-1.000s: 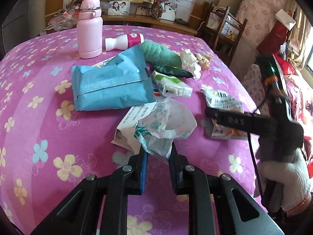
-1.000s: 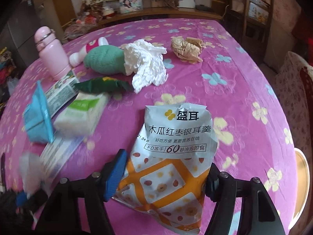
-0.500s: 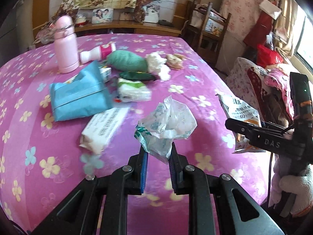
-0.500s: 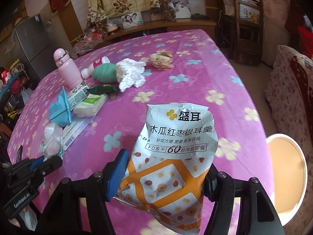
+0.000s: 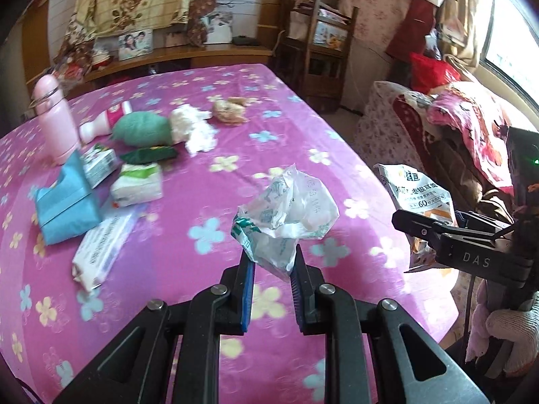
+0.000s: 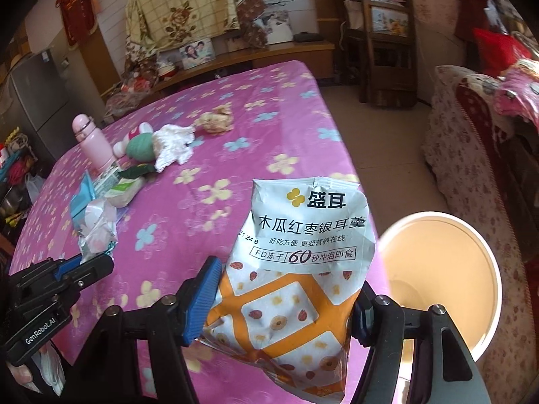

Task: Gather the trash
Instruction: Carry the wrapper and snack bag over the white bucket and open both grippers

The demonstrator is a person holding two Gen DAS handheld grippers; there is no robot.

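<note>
My left gripper (image 5: 272,262) is shut on a crumpled clear plastic wrapper (image 5: 286,208) with green print, held up above the pink flowered tablecloth (image 5: 202,155). The same wrapper (image 6: 97,225) shows at the left of the right wrist view, in the left gripper (image 6: 91,262). My right gripper (image 6: 286,299) is shut on a white and orange snack bag (image 6: 299,269), near the table's right edge. That bag (image 5: 417,195) also appears at the right of the left wrist view. A round cream bin (image 6: 441,269) stands open on the floor just right of the bag.
On the table lie a blue tissue pack (image 5: 64,202), a white box (image 5: 104,245), a small white pack (image 5: 138,185), a green wrapper (image 5: 148,155), a green cloth (image 5: 141,131), crumpled white tissue (image 5: 195,131), brown paper (image 5: 229,111) and a pink bottle (image 5: 55,118). A sofa (image 6: 471,128) is at right.
Both grippers have pulled back and up from the table and to the right, each carrying its piece of trash. The cream bin has come into the right wrist view.
</note>
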